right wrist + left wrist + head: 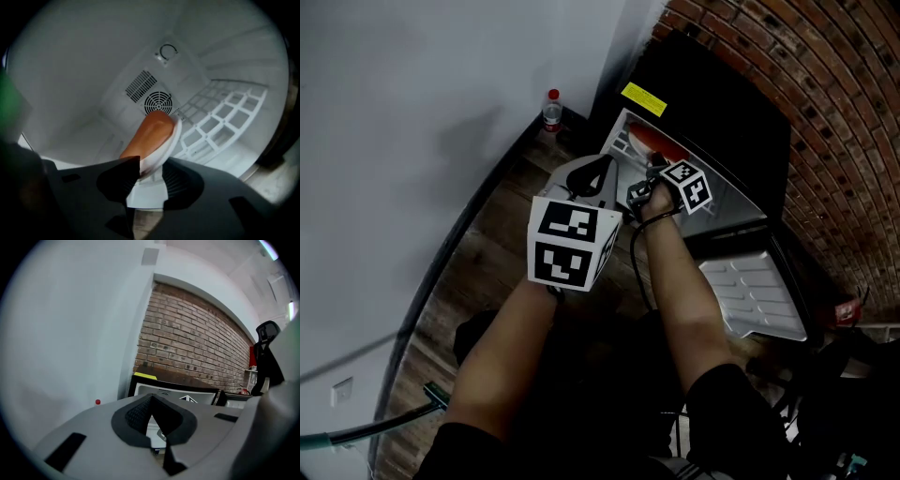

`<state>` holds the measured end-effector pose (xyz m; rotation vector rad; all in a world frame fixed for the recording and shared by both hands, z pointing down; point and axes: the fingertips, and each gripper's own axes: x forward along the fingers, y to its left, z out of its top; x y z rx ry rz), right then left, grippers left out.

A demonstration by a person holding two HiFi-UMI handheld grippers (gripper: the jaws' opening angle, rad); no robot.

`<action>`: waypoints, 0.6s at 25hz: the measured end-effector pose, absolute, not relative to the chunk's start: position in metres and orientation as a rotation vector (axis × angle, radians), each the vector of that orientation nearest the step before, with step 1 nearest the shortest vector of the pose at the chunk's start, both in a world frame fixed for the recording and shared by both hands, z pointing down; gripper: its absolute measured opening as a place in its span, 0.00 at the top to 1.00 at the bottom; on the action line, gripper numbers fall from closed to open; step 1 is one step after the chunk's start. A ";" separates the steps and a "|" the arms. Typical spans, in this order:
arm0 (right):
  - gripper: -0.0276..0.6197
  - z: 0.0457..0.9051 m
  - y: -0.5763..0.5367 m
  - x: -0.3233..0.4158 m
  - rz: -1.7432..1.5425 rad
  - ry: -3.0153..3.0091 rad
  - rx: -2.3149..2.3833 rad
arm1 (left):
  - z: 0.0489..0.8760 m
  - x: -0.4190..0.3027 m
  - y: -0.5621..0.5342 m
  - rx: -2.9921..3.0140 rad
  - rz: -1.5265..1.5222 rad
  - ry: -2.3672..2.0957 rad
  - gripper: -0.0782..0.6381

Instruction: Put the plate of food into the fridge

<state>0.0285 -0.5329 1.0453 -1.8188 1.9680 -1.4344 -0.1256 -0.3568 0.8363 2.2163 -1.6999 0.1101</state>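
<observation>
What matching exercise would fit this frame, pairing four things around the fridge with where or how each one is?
Things:
1. plate of food
2. red-capped bottle
3. yellow label
4. fridge door

Places or states:
A. on the floor by the white wall
B. swung open
C. between the jaws of the right gripper, inside the fridge
D. on the fridge's top

Pairs: 1-C; 2-A; 3-D; 4-B.

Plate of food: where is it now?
Right gripper view, centre: plate of food between the jaws of the right claw, inside the fridge, in front of its round rear grille.
</observation>
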 end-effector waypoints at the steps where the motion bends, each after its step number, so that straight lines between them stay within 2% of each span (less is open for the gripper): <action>1: 0.72 1.045 -0.531 0.031 -1.383 2.015 -1.897 | 0.837 -0.121 -0.358 2.229 0.124 -1.695 0.90; 3: 0.65 1.045 -0.527 0.040 -1.274 2.098 -2.042 | 0.840 -0.114 -0.359 2.247 0.160 -1.685 0.90; 9: 0.54 1.039 -0.529 0.068 -0.877 2.312 -2.416 | 0.846 -0.111 -0.360 2.232 0.178 -1.660 0.90; 12: 0.43 1.036 -0.533 0.082 -0.643 2.393 -2.578 | 0.848 -0.109 -0.362 2.214 0.160 -1.642 0.90; 15: 0.41 1.036 -0.533 0.092 -0.611 2.393 -2.598 | 0.849 -0.103 -0.365 2.220 0.160 -1.627 0.90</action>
